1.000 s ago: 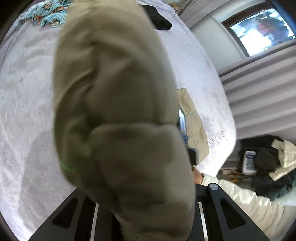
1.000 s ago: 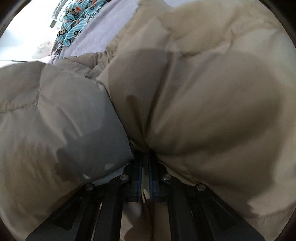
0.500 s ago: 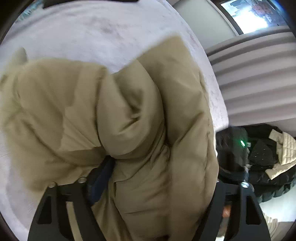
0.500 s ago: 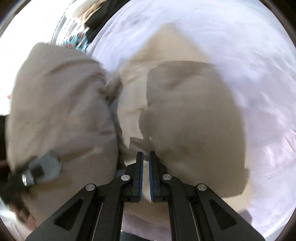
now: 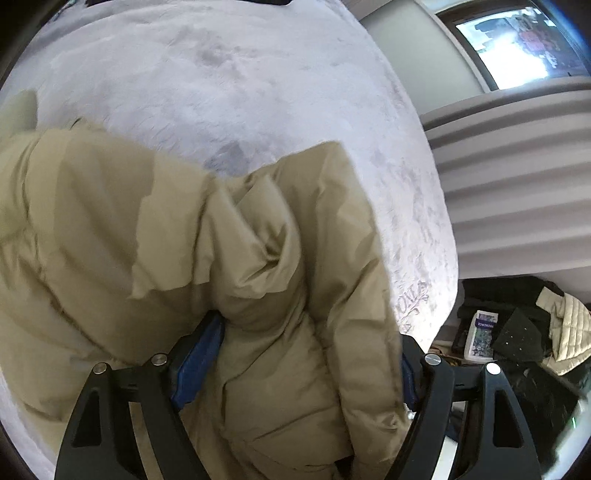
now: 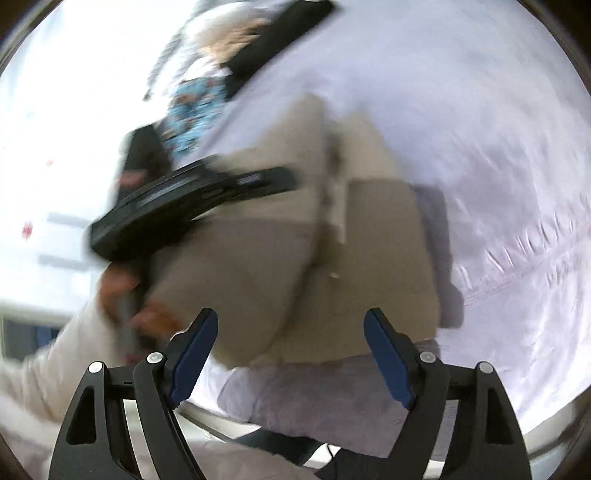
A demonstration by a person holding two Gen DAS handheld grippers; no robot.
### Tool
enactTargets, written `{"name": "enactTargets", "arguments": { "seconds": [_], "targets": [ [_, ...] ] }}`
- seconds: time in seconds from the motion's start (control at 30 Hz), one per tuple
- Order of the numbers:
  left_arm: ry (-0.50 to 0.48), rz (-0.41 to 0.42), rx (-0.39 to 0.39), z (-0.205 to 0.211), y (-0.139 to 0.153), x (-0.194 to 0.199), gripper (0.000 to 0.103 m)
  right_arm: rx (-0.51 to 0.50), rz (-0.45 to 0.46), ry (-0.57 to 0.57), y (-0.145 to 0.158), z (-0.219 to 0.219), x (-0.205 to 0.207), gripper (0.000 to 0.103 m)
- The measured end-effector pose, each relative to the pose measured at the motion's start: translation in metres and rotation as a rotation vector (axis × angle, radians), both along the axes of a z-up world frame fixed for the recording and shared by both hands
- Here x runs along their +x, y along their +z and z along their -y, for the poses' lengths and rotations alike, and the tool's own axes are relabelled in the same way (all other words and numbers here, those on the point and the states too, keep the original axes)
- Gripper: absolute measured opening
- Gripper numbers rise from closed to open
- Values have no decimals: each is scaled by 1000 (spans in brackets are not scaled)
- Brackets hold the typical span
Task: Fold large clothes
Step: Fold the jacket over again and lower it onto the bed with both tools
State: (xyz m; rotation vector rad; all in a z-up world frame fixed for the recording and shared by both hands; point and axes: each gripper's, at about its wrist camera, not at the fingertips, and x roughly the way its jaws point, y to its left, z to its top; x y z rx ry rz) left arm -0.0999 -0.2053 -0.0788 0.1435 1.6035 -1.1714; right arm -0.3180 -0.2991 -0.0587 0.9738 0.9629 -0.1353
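Note:
A puffy beige down jacket [image 5: 177, 266] lies bunched on the white fuzzy bed cover [image 5: 236, 85]. My left gripper [image 5: 310, 354] stands wide open, and a fold of the jacket bulges between its blue pads [image 5: 199, 354] without being pinched. In the right wrist view the same jacket [image 6: 295, 266] lies on the bed just beyond my right gripper [image 6: 291, 350], which is open and empty. The other hand-held gripper [image 6: 177, 206] crosses that blurred view over the jacket's left side.
The bed's right edge [image 5: 439, 258] drops to a floor pile of dark and cream clothes [image 5: 524, 332]. Grey curtains [image 5: 517, 166] hang beyond it. A blue patterned garment [image 6: 195, 107] and a black one [image 6: 280, 33] lie at the bed's far side.
My right gripper has opened and let go of the jacket, then drawn back. My left gripper stays open as the jacket came down from hanging onto the bed.

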Motion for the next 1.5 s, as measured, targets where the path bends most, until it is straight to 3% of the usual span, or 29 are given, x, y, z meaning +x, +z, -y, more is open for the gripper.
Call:
{"name": "enactTargets", "arguments": {
  "seconds": [0.07,0.17,0.23,0.27,0.3,0.4,0.5,0.57,0.67,0.9,0.97,1.1,1.17,1.27,1.4,1.5],
  "targets": [
    [-4,-8,-1,16,4,1,81,-49,7,66,13,-21,15,84],
    [-4,25,-55,27,27,15,81,-101,-18,97,9,-42,40,84],
    [8,118,-108,25,54,24,81,-180,-106,63,-2,-48,58,66],
    [18,171,-119,22,64,28,81,-194,-131,24,-7,-45,62,37],
    [34,235,-120,13,72,35,81,-169,-135,-28,-11,-39,60,26],
    [109,435,-51,-24,76,64,81,-103,-122,-163,-18,-19,41,16],
    [163,525,74,-50,47,83,81,-103,-148,-227,-26,-12,17,15],
    [195,505,150,-60,16,94,81,-83,-175,-248,-37,-13,9,15],
    [222,435,164,-51,-18,88,81,-43,-225,-283,-62,-3,-11,15],
    [142,568,198,10,-33,47,90,40,-269,-347,-96,21,-34,18],
    [152,568,214,13,-38,48,90,40,-275,-365,-85,30,-39,27],
    [173,546,214,10,-38,50,90,-104,-234,-388,-28,47,-52,31],
    [176,551,214,9,-39,50,90,-140,-172,-372,-3,60,-41,35],
    [186,558,221,7,-37,49,90,-147,-117,-293,7,72,-4,37],
    [196,573,229,8,-38,45,90,-154,-85,-196,-8,76,64,36],
    [194,607,245,13,-39,37,90,-159,-138,-151,-39,75,94,36]
  ]
}}
